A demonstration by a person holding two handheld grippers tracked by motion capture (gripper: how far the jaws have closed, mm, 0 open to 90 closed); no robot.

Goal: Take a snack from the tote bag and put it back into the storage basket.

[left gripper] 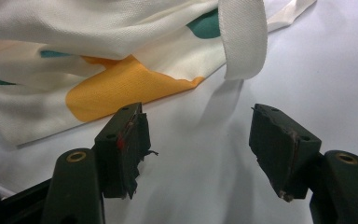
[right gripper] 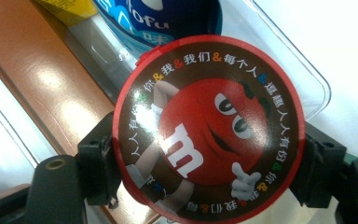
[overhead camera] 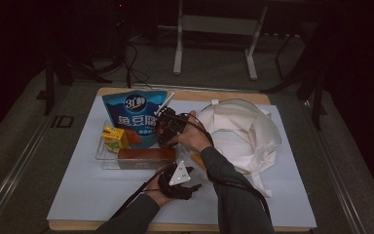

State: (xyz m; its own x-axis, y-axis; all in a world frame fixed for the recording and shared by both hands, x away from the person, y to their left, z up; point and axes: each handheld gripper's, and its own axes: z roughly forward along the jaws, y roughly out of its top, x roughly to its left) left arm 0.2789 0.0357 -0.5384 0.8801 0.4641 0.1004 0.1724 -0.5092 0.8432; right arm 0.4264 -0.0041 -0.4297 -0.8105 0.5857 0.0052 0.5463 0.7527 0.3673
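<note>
round candy tin (right gripper: 208, 128) hides the clear tray's (right gripper: 303, 70) middle.

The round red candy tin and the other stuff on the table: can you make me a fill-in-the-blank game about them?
1. The right gripper is shut on a round ____ candy tin with a cartoon face.
2. The left gripper points at the cream cloth bag, and its jaws are ____.
3. The tall blue snack pouch stands in a clear plastic ____.
4. The cloth bag has an ____ patch beside its white strap.

Missing words: red; open; tray; orange
</note>
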